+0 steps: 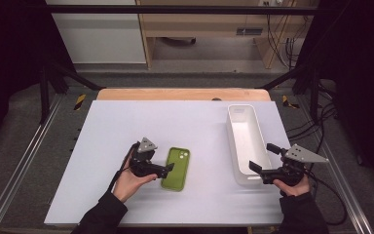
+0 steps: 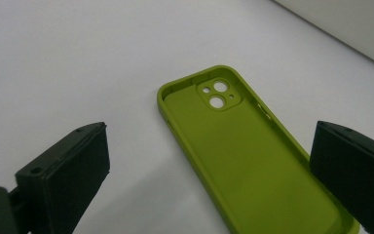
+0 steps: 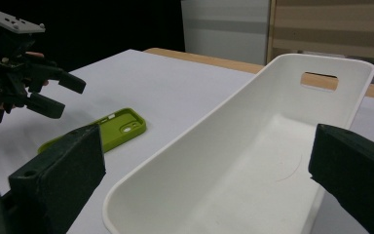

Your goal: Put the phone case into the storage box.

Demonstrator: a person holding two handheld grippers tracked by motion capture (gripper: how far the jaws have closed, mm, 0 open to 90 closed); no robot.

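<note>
A green phone case point(image 1: 176, 168) lies flat on the white table point(image 1: 126, 122), hollow side up and camera cutout at its far end. My left gripper point(image 1: 161, 165) is just left of the case, jaws wide apart and pointing at it. In the left gripper view the case point(image 2: 243, 146) lies on the table between and beyond my open left gripper point(image 2: 209, 146), untouched. My right gripper point(image 1: 264, 157) stands open at the near end of an empty white bin point(image 1: 230, 131). The right gripper view has the bin point(image 3: 224, 112), the case point(image 3: 112, 129) and the left gripper point(image 3: 65, 97).
The long bin stands lengthwise at the right of the table, with a handle slot point(image 3: 319, 80) in its far end. A wooden strip point(image 1: 185, 94) borders the table's far edge. Metal rails run along both sides, and cables lie on the floor at the right.
</note>
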